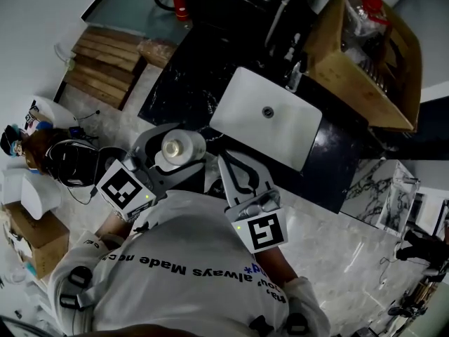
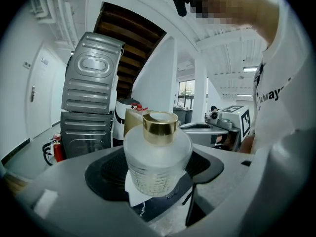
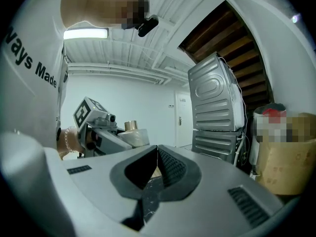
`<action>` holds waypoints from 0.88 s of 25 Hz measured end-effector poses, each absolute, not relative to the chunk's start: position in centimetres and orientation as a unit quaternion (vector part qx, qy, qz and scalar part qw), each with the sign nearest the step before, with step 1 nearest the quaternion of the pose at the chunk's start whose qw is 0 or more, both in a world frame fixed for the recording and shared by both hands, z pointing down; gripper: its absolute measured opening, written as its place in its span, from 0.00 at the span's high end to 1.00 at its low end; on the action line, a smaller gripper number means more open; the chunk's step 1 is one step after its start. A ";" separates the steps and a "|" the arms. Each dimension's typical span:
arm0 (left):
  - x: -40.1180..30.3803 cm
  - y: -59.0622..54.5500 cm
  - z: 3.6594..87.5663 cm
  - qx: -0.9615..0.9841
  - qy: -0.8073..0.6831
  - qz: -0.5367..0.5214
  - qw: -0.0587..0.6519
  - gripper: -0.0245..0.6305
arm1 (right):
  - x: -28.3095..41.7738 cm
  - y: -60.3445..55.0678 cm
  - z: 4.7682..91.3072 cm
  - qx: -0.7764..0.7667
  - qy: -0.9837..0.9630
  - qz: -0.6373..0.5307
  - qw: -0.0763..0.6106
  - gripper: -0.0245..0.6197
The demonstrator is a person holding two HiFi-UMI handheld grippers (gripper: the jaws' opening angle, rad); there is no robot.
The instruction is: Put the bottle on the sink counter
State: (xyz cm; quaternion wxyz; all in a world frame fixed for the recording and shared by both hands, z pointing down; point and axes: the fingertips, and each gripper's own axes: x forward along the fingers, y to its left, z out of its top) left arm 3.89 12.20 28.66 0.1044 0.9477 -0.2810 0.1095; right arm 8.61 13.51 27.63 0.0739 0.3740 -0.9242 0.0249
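Left tongs (image 2: 158, 171) pinch the bottle (image 2: 157, 147) upright, gold cap up, just short of the sink's (image 1: 266, 114) near-left corner. Bare dark tabletop (image 1: 175, 83) left of the sink lies straight ahead. Right tongs (image 3: 157, 168) pressed together, empty, beside the sink's near edge.

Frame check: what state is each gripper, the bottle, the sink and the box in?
Left gripper: shut on the bottle.
Right gripper: fingers together, nothing between them.
Bottle: upright, gold cap on, not yet on the counter.
Sink: empty.
Cardboard box: open on top.
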 end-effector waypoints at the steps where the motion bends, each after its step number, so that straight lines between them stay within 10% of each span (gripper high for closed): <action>1: 3.4 11.4 28.8 0.948 -0.280 0.111 0.100 0.45 | 8.2 12.6 27.7 0.373 -0.924 0.026 0.074 0.95; 22: -5.9 -7.1 29.7 0.955 -0.252 0.108 0.115 0.45 | -1.5 -6.1 27.7 0.408 -0.909 0.027 0.074 0.95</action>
